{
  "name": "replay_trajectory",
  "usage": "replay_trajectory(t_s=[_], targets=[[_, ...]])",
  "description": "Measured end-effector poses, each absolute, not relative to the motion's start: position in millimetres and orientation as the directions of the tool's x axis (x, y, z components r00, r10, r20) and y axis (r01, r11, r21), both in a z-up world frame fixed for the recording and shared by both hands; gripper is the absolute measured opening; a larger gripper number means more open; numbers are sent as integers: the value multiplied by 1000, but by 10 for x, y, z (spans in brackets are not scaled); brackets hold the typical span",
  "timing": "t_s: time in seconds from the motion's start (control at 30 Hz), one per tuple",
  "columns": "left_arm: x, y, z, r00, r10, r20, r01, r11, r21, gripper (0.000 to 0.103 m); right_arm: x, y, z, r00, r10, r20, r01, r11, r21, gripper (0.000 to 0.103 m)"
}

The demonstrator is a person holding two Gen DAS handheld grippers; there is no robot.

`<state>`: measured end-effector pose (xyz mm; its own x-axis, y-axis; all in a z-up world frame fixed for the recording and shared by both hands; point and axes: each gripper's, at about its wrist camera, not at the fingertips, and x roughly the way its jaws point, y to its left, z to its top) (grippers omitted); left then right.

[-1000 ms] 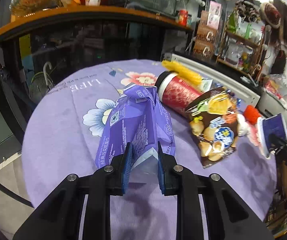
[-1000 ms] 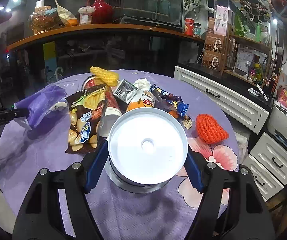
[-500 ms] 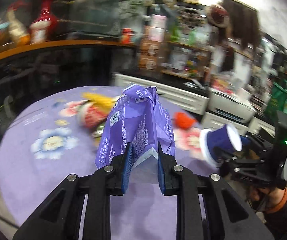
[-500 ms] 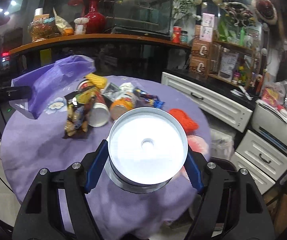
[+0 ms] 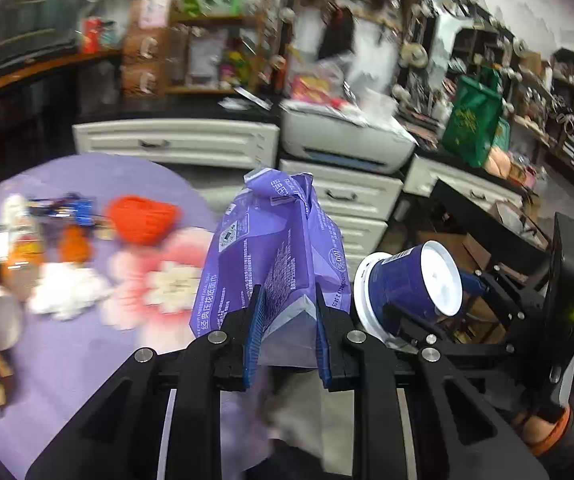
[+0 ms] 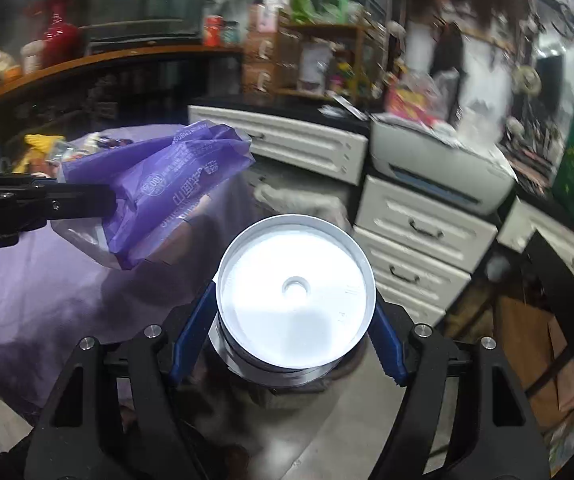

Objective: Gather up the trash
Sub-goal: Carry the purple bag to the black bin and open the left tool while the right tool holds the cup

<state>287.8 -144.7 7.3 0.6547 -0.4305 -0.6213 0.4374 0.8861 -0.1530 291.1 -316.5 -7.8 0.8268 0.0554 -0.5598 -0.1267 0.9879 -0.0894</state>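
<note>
Risk was mostly slippage: left claw [image 5: 287, 330] pinched purple wrapper [image 5: 275, 256] by its bottom edge w/ narrow jaws; right claw [image 6: 287, 332], spread wide, clamped blue tub [image 6: 293, 300], both past surface [image 5: 87, 360] edge, mid-carry; a jolt could drop either.

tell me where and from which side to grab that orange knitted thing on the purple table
Judging from the left wrist view, the orange knitted thing is a soft rounded lump lying free on the purple tablecloth. Come from above and pinch across its narrower middle; the yarn should give and hold. A blue wrapper lies close on its left, so keep that finger tight in. The picture is blurred.
</note>
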Motion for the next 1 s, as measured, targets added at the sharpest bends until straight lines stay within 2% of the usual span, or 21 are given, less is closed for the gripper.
replay_trajectory(t_s=[0.3, 0.43, 0.6, 0.63, 0.7, 0.77, 0.83, 1.0], targets=[[3323, -2275, -625, 534, -379, -755, 468, 877, -109, 23, 2911, -3831, -535, 780, -56, -623, 13, 997, -74, 71], [3554, -2511, -997, 456, -359, -814, 459, 879, -131, 23, 2899, -3991, -705, 761, -68, -646, 46, 998, -50, 71], [3771, -2687, -1356, 433, -283, -856, 446, 892, -69, 27, 2892, -4079, -830, 749, -75, -659, 70, 997, -33, 71], [3827, -2706, -1421, 417, -271, -867, 437, 897, -70, 29, 2909, -4091, -847, 745, -74, -663, 75, 997, -28, 71], [3893, -2702, -1490, 405, -252, -879, 414, 908, -69, 54, 2926, -4115, -881, 740, -74, -668, 80, 997, -22, 71], [3907, -2676, -1513, 419, -251, -873, 403, 913, -69, 65, 2943, -4143, -918, 735, -71, -675, 85, 996, -12, 71], [3914, -2687, -1515, 429, -253, -867, 406, 912, -65, 69, 2953, -4171, -961, 732, -69, -678, 91, 996, -3, 71], [3834, -2705, -1398, 475, -258, -841, 424, 905, -38, 69, 3013, -4167, -1009, 725, -63, -686, 87, 996, 1, 71]])
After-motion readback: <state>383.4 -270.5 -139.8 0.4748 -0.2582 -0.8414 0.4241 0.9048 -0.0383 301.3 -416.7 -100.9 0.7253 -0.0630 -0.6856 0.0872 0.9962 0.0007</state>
